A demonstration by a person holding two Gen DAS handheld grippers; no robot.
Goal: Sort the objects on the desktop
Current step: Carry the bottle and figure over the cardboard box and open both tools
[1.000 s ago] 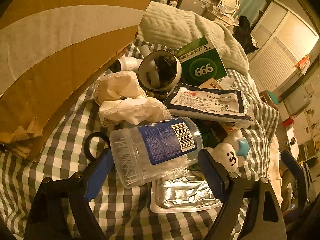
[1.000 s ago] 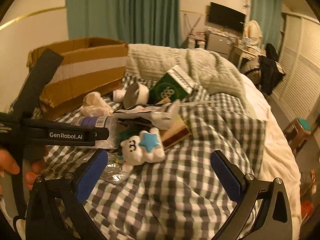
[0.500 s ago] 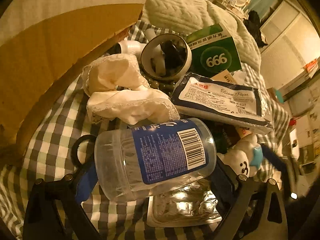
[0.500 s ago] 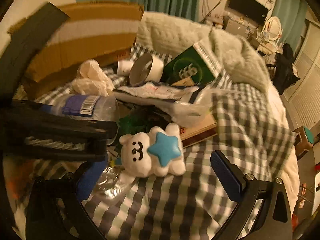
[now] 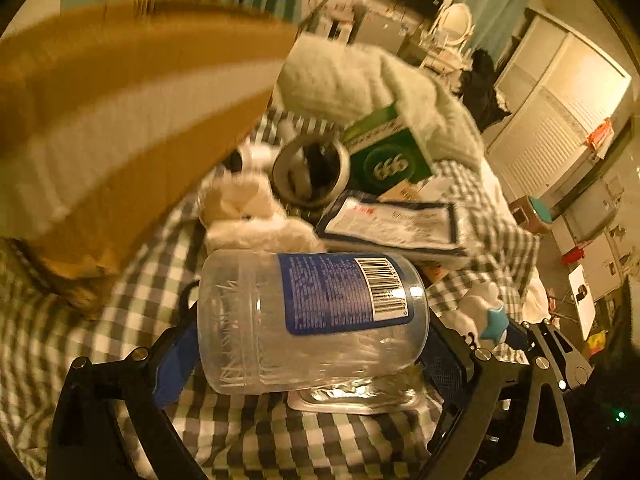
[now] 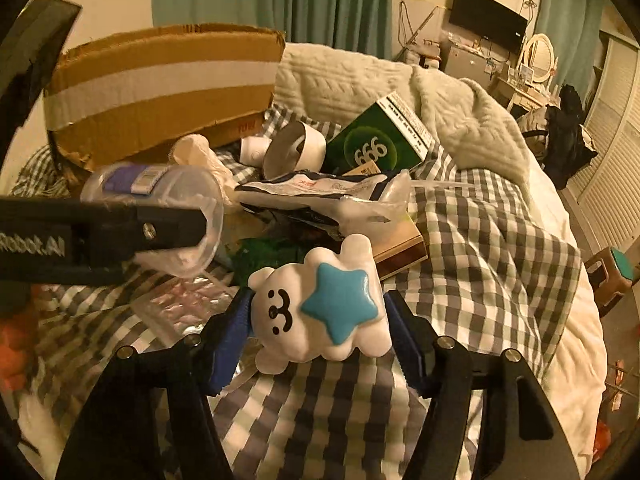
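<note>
My left gripper is shut on a clear plastic jar with a blue label, held on its side above the checked cloth; the jar also shows in the right wrist view. My right gripper is shut on a white cloud toy with a blue star; the toy shows at the right of the left wrist view. A cardboard box with a white stripe stands at the back left.
A pile lies between the grippers and the box: a green "666" box, a tissue packet, a tape roll, a white cloth and a foil blister pack. A knitted blanket lies behind.
My left gripper closed on the jar and lifted it. My right gripper moved forward and closed on the cloud toy.
</note>
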